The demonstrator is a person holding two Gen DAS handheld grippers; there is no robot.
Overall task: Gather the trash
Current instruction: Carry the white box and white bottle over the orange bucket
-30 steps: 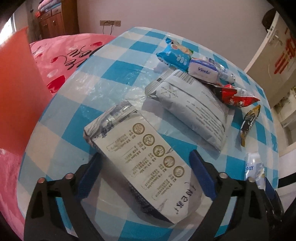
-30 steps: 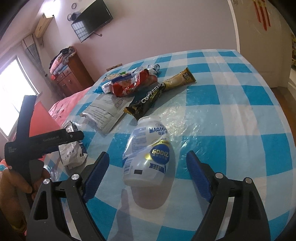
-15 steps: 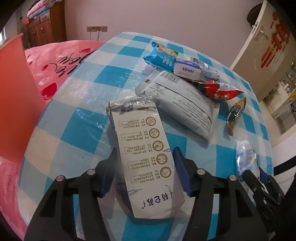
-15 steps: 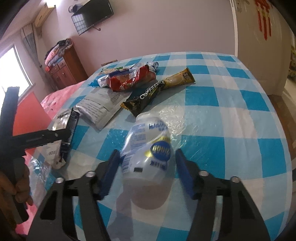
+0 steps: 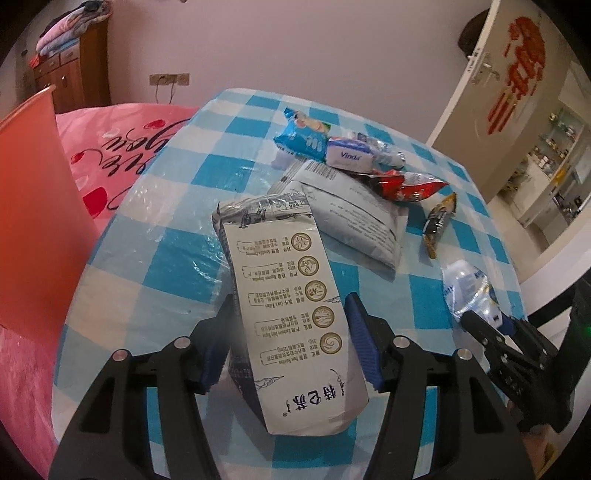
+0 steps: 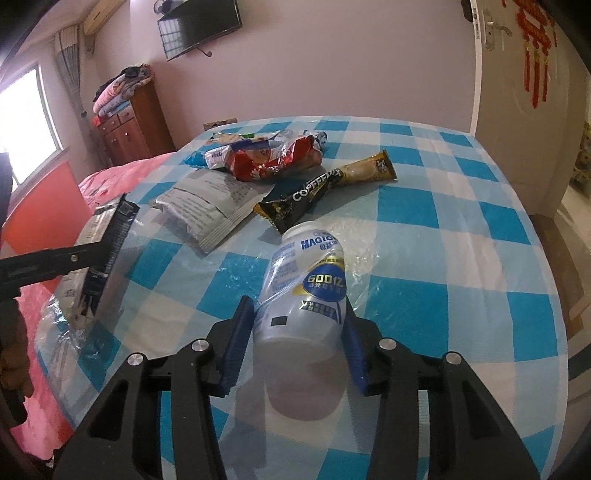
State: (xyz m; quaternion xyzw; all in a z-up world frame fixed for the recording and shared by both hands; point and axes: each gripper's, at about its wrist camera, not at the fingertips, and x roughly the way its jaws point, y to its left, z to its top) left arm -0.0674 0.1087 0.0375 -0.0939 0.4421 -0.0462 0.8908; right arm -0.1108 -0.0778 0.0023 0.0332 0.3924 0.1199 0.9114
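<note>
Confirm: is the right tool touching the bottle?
Touching. The right wrist view shows both blue pads of the right tool pressed against the bottle's sides.

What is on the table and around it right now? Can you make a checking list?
Surface: checked blue-and-white tablecloth under clear plastic.
Job's things: milk carton, white bottle.
Clutter: grey pouch, red snack bag, coffee stick, blue wrapper.
Grippers: left hand-held gripper clamps the carton; right hand-held gripper has just been closing on the bottle.
Cables: cord at the wall socket.
Surroundings: pink bedspread, wooden dresser, TV, door.
</note>
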